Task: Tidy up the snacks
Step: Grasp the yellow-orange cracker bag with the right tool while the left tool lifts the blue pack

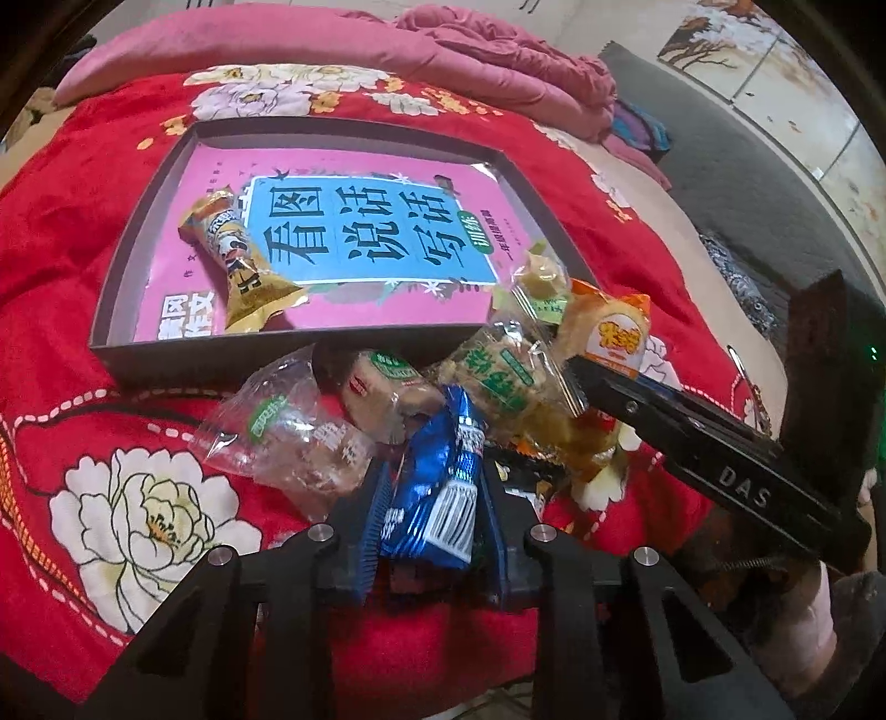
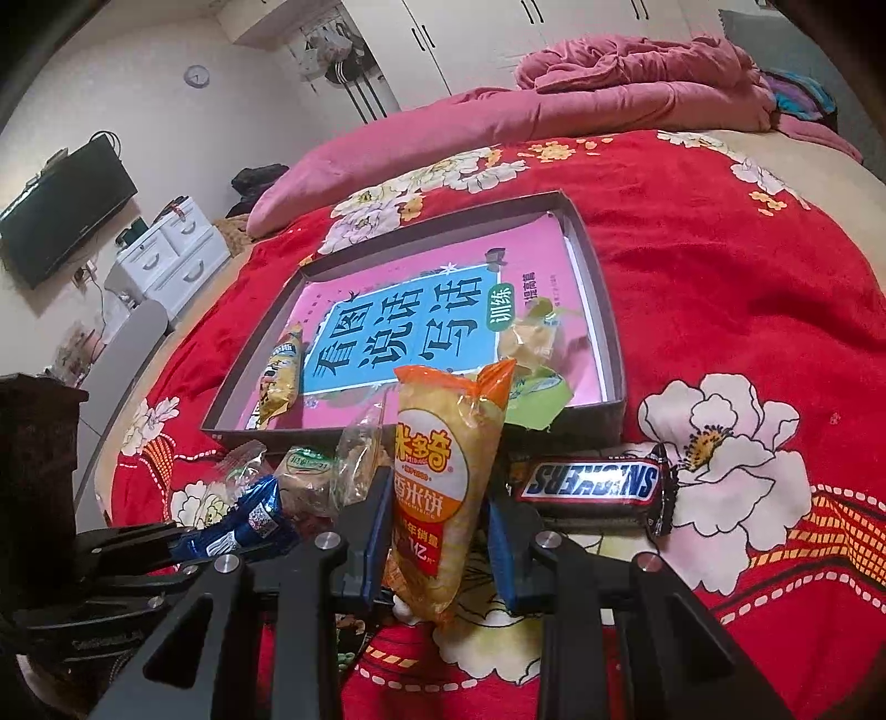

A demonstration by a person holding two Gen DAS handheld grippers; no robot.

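Observation:
A shallow dark box lies on the red floral blanket, lined with a pink and blue book. Inside it lie a yellow-brown snack and a clear-wrapped pale snack. My left gripper is shut on a blue snack packet, in front of the box. My right gripper is shut on an orange rice-cracker packet. Several clear-wrapped snacks are piled before the box. A Snickers bar lies to the right.
A pink quilt is bunched at the far side of the bed. The right wrist view shows a wall TV, a white drawer unit and wardrobes at the back left. A dark object stands at the left.

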